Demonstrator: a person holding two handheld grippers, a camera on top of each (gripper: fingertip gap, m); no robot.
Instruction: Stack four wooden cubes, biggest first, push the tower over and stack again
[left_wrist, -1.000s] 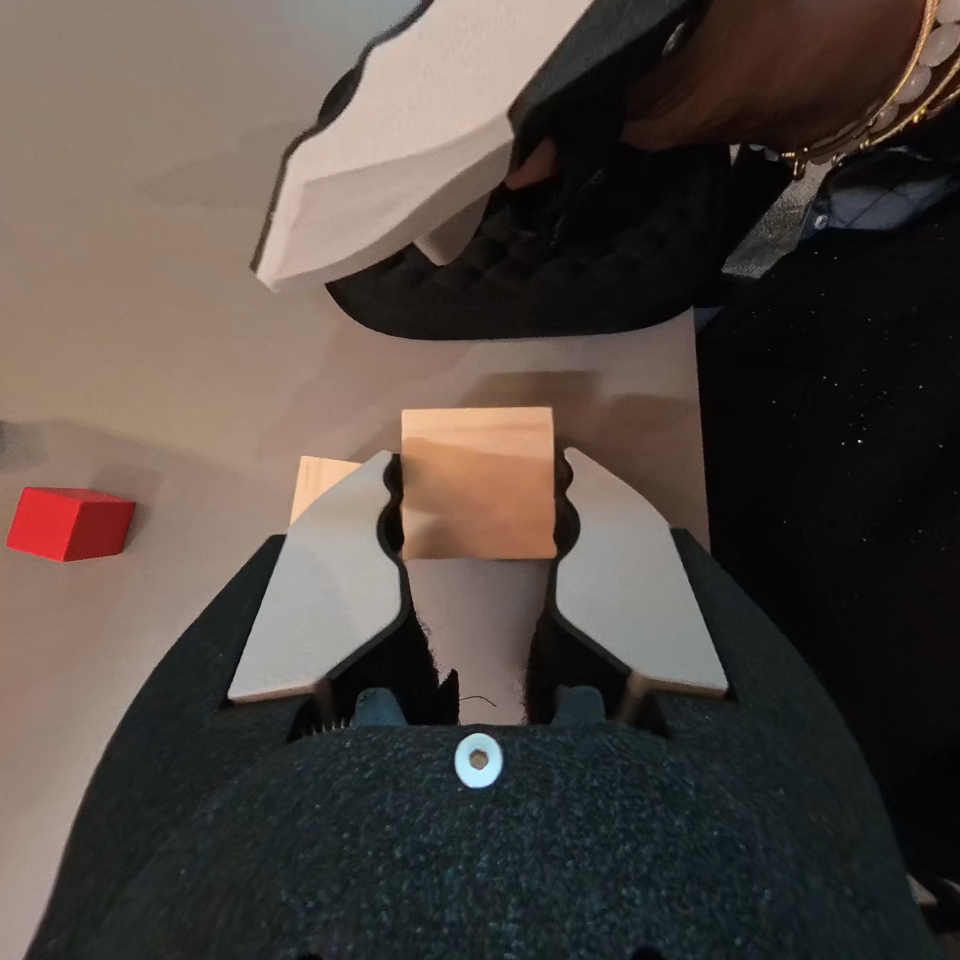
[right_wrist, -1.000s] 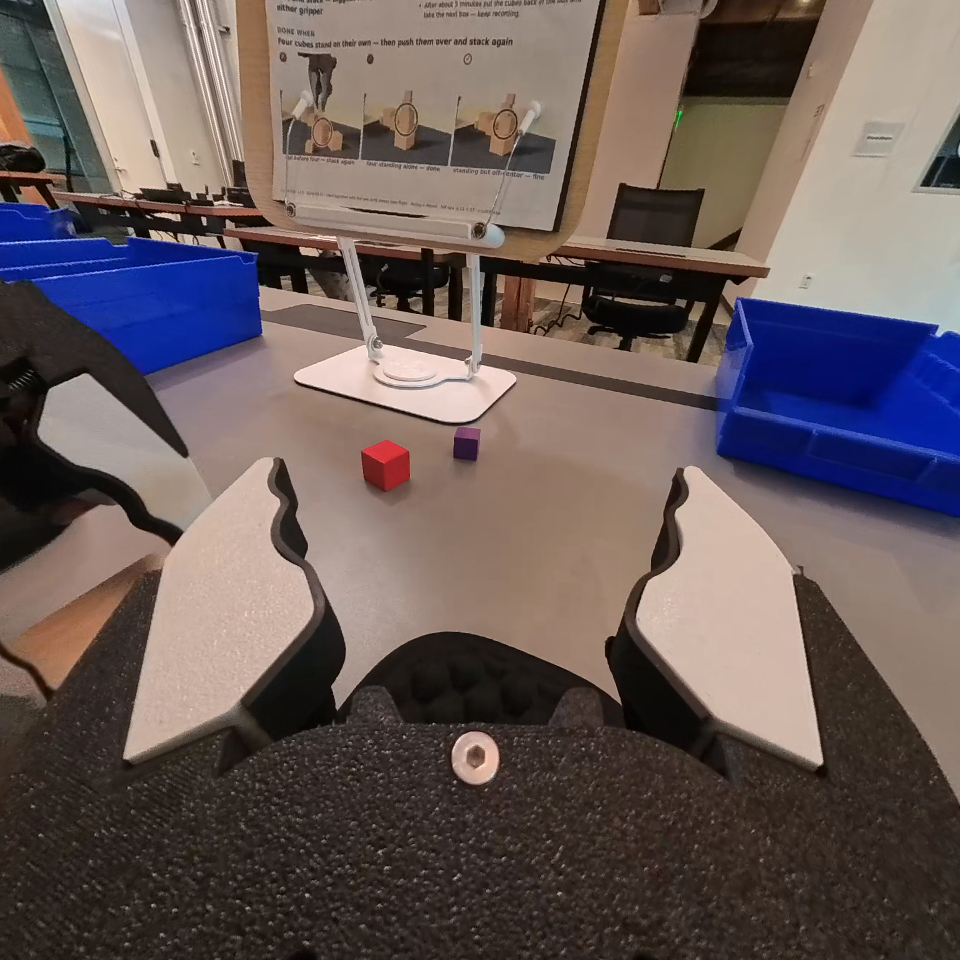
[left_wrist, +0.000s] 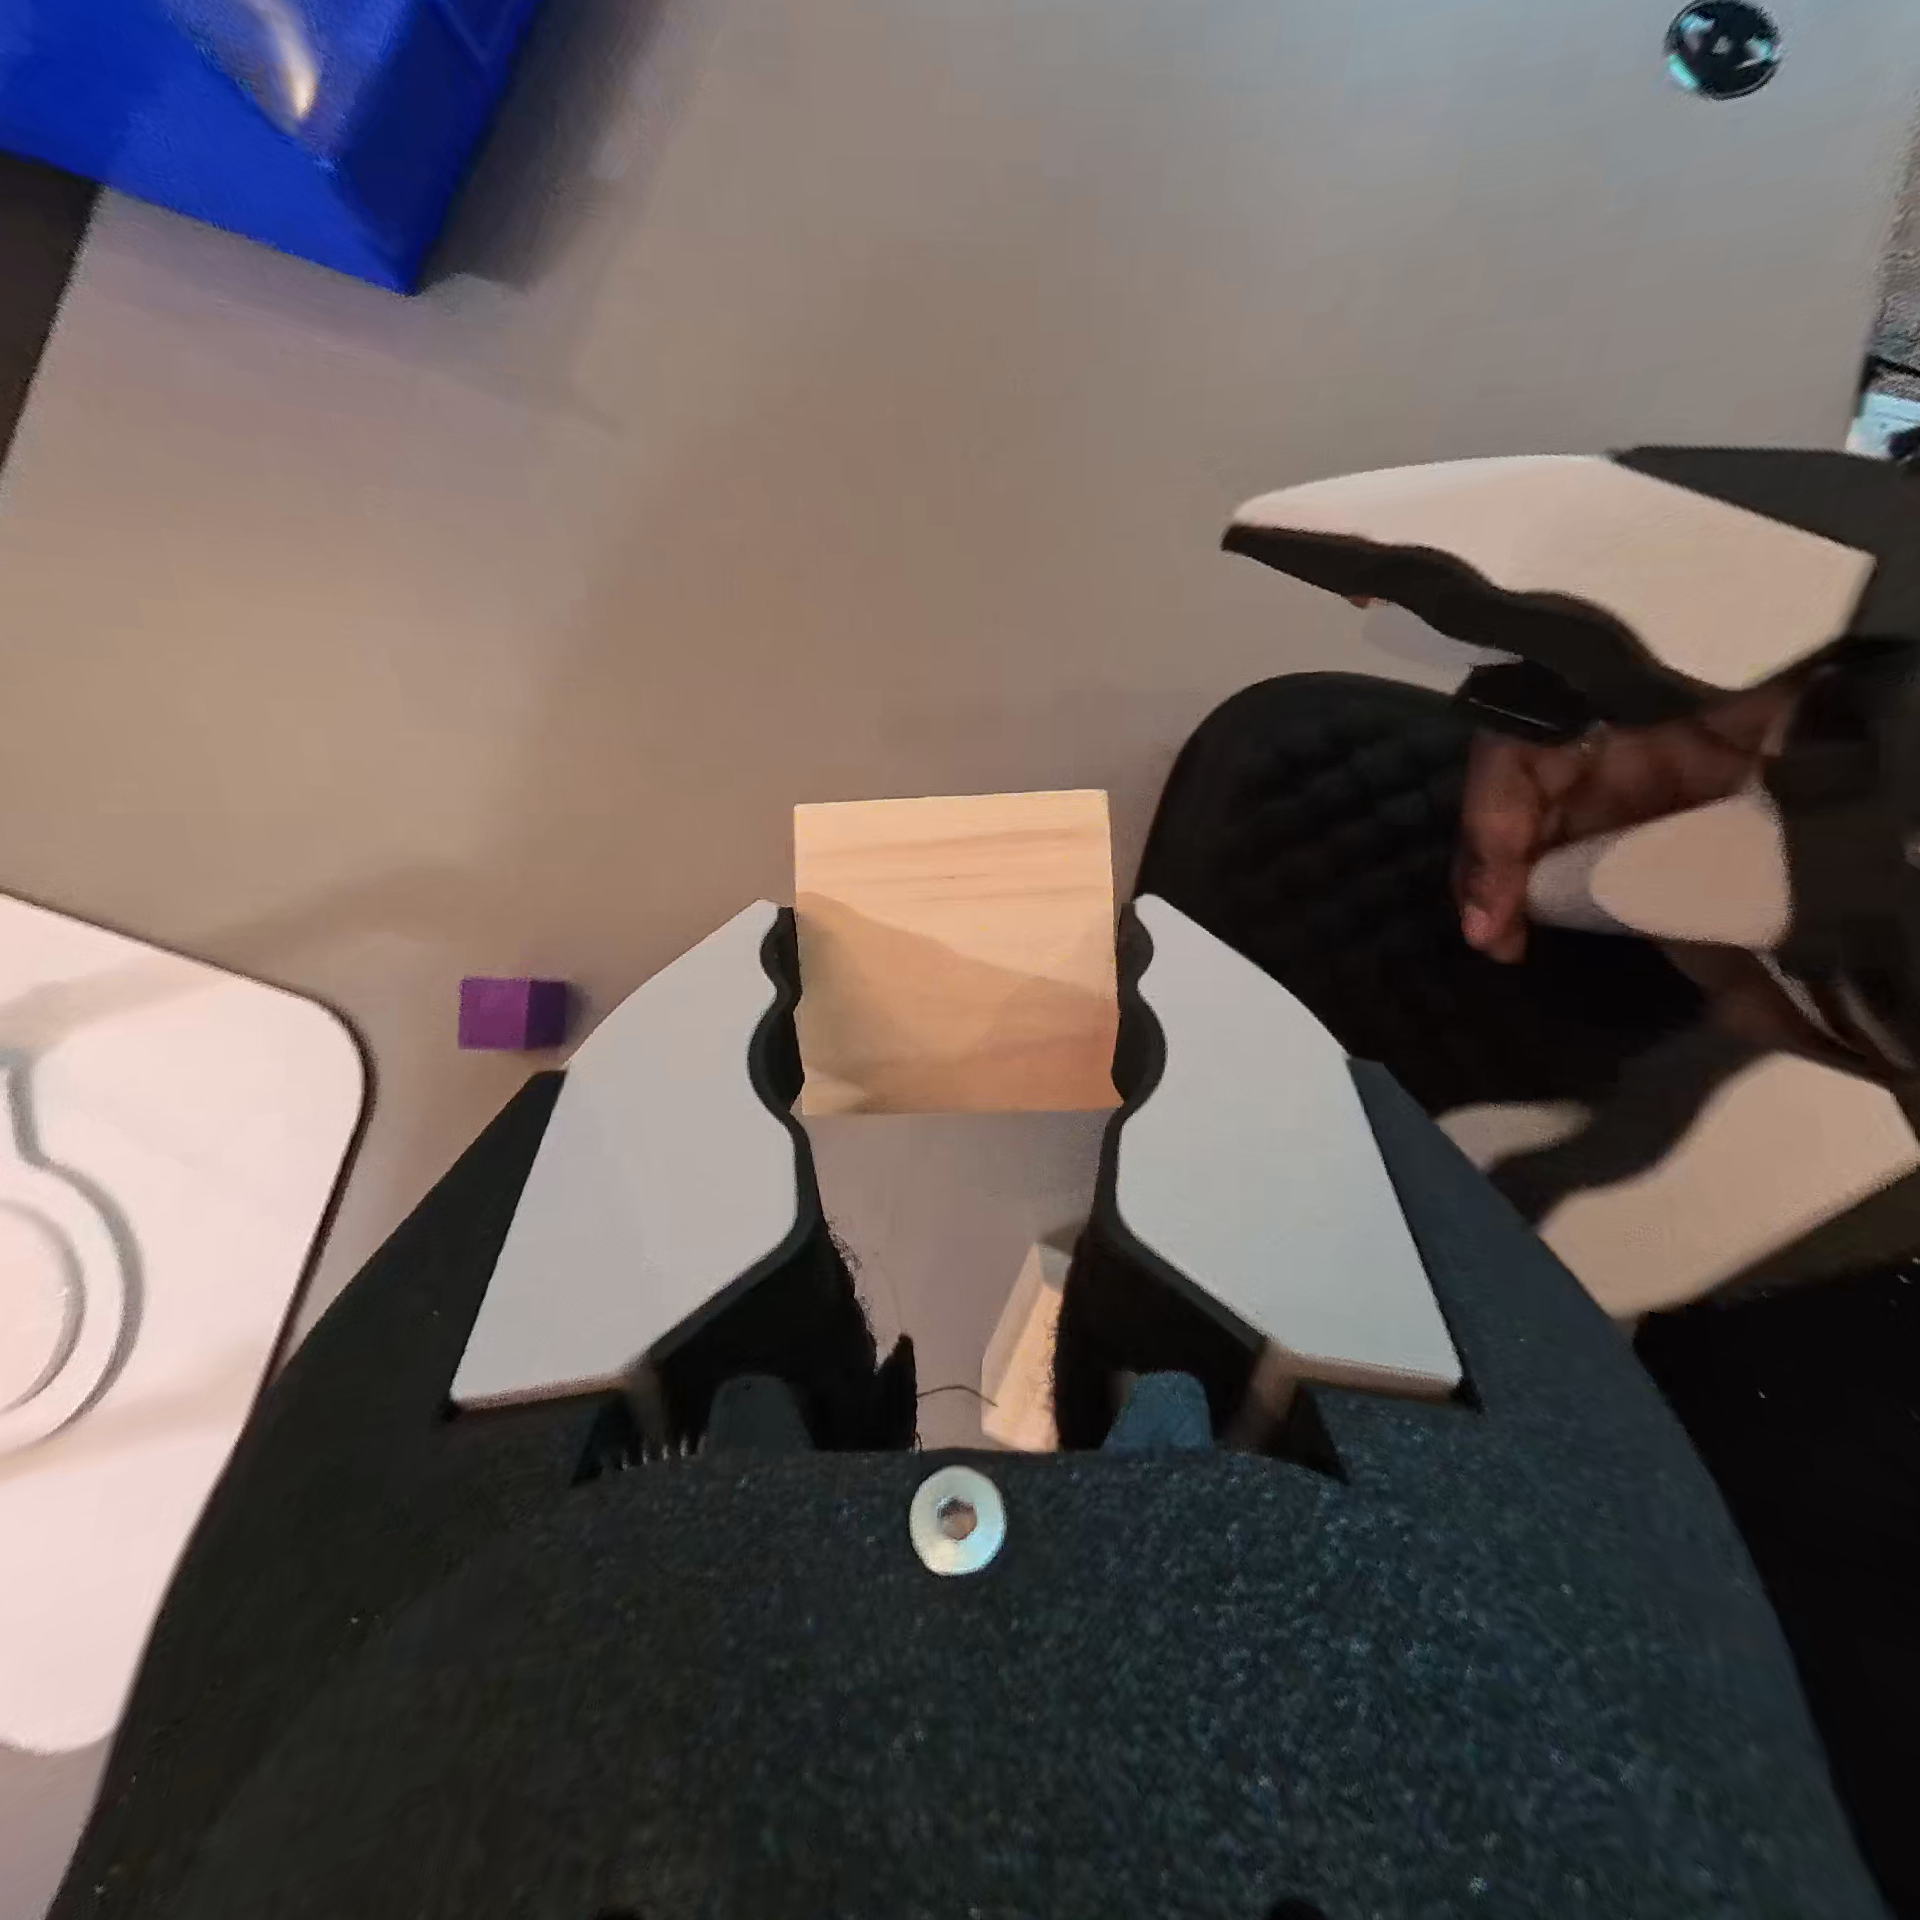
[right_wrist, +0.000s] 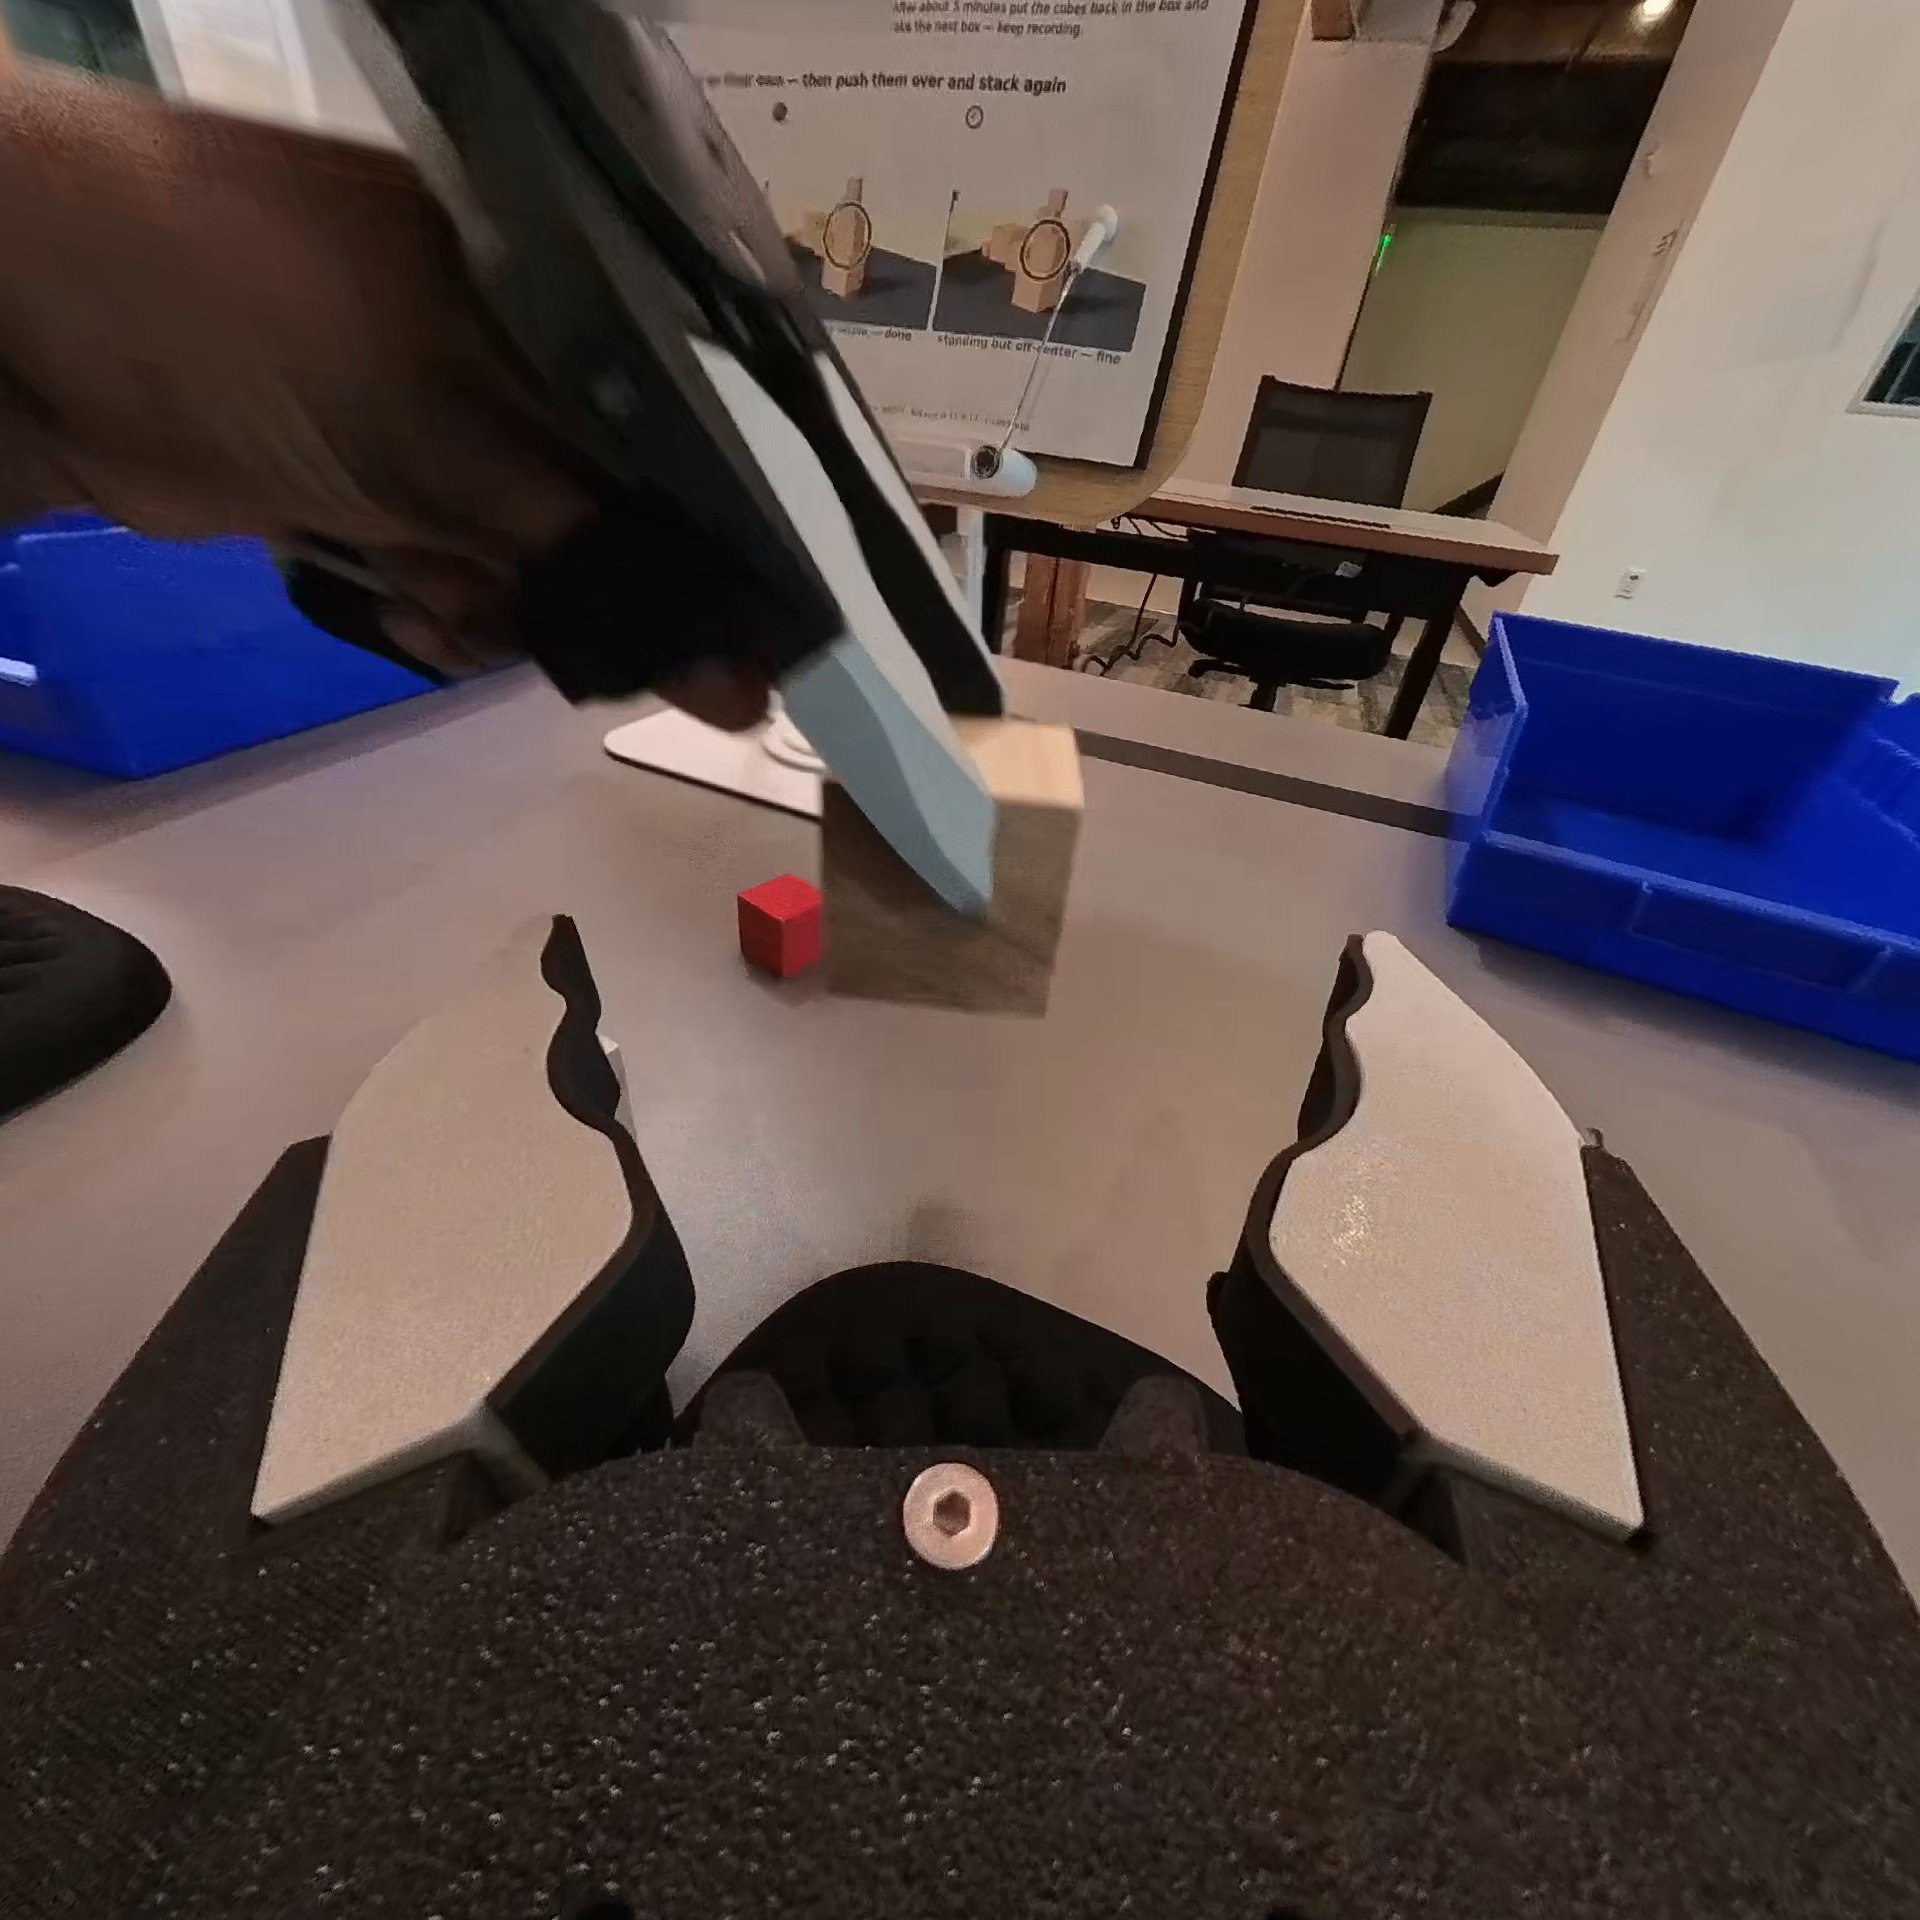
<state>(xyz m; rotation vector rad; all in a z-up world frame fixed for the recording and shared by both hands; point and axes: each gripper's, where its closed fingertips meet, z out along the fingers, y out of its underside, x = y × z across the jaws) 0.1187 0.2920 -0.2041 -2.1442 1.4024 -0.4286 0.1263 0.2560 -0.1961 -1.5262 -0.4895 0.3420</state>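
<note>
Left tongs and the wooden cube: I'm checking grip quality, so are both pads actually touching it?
Touching. In the left wrist view the black pads of the left tongs press both sides of the wooden cube, no gap showing.

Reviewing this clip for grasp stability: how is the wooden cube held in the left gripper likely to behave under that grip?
The wooden cube looks rigid, so it likely won't deform. Both pads of the left gripper press flat opposite faces, so rolling seems unlikely. Smooth wood might slip somewhat; it is probably light for its size.
</note>
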